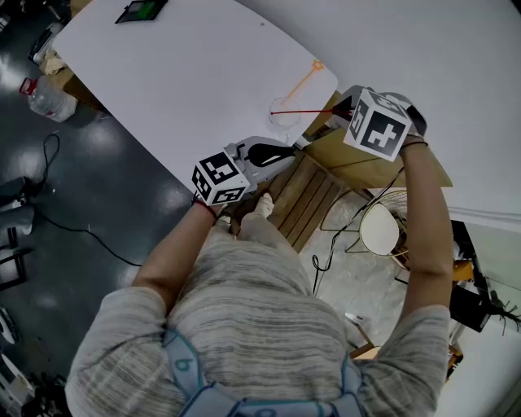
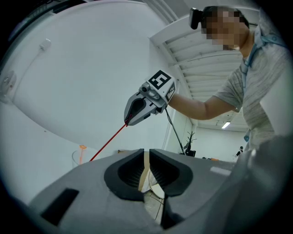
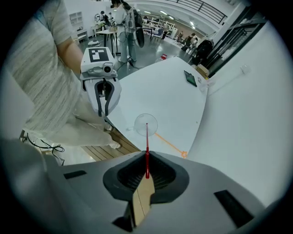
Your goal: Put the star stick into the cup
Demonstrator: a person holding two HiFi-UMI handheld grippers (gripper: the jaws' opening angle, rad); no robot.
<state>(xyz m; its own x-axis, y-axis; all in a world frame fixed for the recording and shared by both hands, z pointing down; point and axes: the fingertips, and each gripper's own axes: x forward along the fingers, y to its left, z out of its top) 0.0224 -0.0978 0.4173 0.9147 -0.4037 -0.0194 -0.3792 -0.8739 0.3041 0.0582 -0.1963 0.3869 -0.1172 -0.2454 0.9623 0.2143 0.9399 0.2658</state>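
A clear cup (image 1: 284, 112) stands near the white table's (image 1: 187, 73) right edge. An orange star stick (image 1: 304, 80) slants out of the cup, its star (image 1: 317, 64) toward the table's far edge. My right gripper (image 1: 335, 108) points steeply down, shut on a thin red stick (image 1: 303, 111). The red stick's (image 3: 146, 146) free tip lies over the cup's mouth (image 3: 145, 124); I see no star on it. My left gripper (image 1: 295, 149) hangs level at the table's near edge, short of the cup, jaws shut with nothing between them. The left gripper view shows the right gripper (image 2: 128, 120) above the cup (image 2: 78, 157).
A dark flat device (image 1: 140, 10) lies at the table's far left end. Below the table edge are a slatted wooden platform (image 1: 305, 195), cardboard (image 1: 358, 155) and a round wire stool (image 1: 383, 230). A plastic bottle (image 1: 47, 98) and cables lie on the dark floor at left.
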